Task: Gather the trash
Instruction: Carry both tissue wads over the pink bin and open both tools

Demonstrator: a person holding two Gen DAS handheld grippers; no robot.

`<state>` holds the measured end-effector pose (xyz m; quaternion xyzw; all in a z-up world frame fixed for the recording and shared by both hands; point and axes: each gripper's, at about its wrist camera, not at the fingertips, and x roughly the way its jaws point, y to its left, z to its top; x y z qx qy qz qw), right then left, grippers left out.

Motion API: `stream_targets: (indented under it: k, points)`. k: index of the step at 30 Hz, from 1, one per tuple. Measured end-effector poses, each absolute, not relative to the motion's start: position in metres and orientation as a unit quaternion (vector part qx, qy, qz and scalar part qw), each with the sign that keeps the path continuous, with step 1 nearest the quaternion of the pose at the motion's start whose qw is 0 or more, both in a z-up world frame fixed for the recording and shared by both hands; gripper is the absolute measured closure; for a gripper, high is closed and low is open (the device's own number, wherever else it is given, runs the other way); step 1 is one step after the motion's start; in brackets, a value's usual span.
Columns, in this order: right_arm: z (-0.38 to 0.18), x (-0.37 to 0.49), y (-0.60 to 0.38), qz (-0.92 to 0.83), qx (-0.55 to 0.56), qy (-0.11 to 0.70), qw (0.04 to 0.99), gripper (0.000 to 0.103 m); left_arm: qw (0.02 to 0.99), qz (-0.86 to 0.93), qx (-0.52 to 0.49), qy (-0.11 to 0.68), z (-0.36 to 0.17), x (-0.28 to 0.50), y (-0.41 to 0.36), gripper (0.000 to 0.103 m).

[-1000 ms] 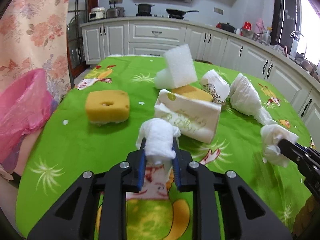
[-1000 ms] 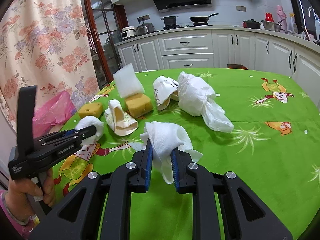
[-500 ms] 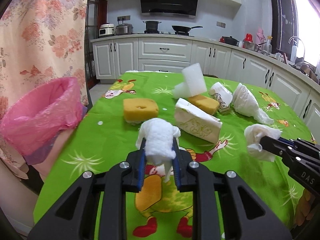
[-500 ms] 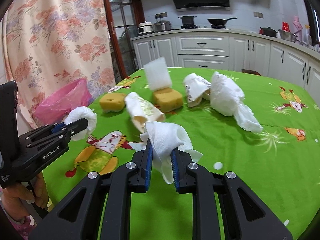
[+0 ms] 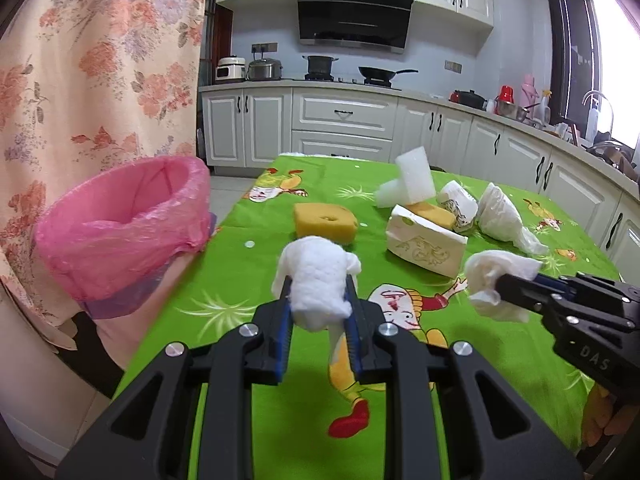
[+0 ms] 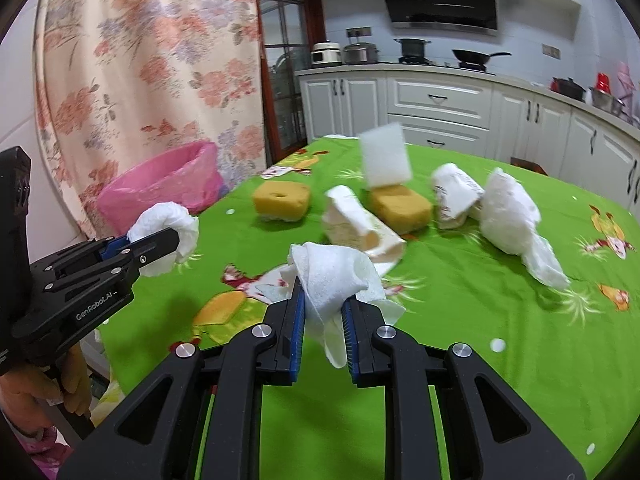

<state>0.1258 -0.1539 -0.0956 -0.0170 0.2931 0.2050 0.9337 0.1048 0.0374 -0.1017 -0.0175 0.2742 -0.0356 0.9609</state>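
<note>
My left gripper (image 5: 318,300) is shut on a crumpled white tissue wad (image 5: 316,276), held above the green tablecloth. The right gripper (image 6: 323,304) is shut on another crumpled white tissue (image 6: 332,276). Each gripper also shows in the other view: the right gripper (image 5: 500,286) with its tissue (image 5: 494,270) at the right, the left gripper (image 6: 172,240) with its wad (image 6: 168,220) at the left. A bin lined with a pink bag (image 5: 120,224) stands off the table's left edge, left of both grippers, its mouth open (image 6: 168,184).
On the green cartoon tablecloth (image 5: 240,280) lie two yellow sponges (image 5: 324,222) (image 6: 400,204), a white foam block (image 5: 412,176), crushed paper cups (image 5: 424,242) (image 6: 456,194) and a large crumpled tissue (image 6: 512,216). A floral curtain (image 5: 100,60) hangs left; kitchen cabinets (image 5: 344,120) stand behind.
Both grippers, still shut on their tissues, have drawn back and swung left toward the pink bin. The bin now shows larger and with its mouth in view.
</note>
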Motion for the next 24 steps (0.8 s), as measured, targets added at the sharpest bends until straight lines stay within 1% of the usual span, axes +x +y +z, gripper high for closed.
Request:
stream_targets:
  k: [13, 24]
  points:
    - [-0.064, 0.131, -0.087, 0.265, -0.053, 0.259, 0.927, 0.084, 0.973, -0.003, -0.011, 0.229, -0.076, 0.08, 0.075, 0.081]
    - [-0.03, 0.155, -0.023, 0.329, -0.053, 0.24, 0.912, 0.084, 0.98, 0.042, -0.018, 0.196, -0.038, 0.089, 0.144, 0.08]
